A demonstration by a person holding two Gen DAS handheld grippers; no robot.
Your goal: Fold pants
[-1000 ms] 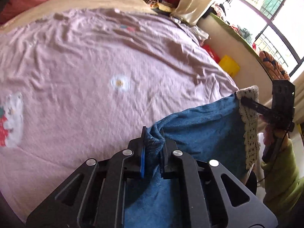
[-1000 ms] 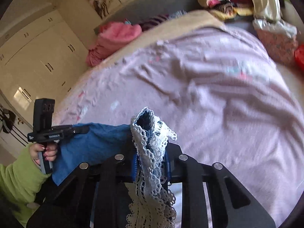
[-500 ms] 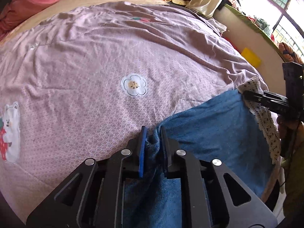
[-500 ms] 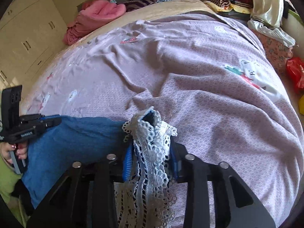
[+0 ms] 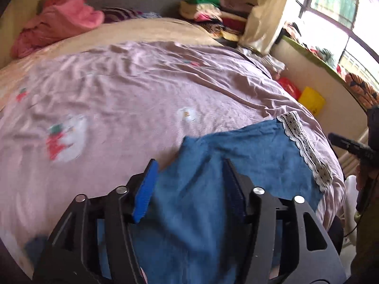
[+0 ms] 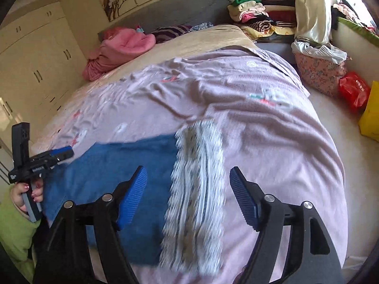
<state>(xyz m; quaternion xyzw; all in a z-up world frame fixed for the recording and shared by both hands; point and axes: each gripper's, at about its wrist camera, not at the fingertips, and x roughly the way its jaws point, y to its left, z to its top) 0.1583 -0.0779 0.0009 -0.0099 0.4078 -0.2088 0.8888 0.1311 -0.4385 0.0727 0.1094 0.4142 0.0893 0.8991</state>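
Observation:
The blue denim pants [image 5: 236, 156] lie flat on the pink bedsheet [image 5: 118, 94] near its front edge, with a white lace hem [image 5: 305, 146] at their right end. In the right wrist view the pants [image 6: 113, 165] and lace hem [image 6: 196, 189] lie under the gripper. My left gripper [image 5: 191, 168] is open above the pants' left part and holds nothing. My right gripper [image 6: 187, 177] is open above the lace hem and holds nothing. The left gripper also shows at the left of the right wrist view [image 6: 59, 153].
A pink blanket [image 6: 118, 49] lies at the head of the bed. Stacked clothes [image 6: 255, 19] sit at the far right corner. A floral basket [image 6: 317, 71], a red bag [image 6: 353, 90] and a yellow bag [image 5: 310, 101] stand on the floor to the right.
Both grippers were shut on the pants and carried them over the bed. Now both have opened and let go, and the pants lie flat on the sheet.

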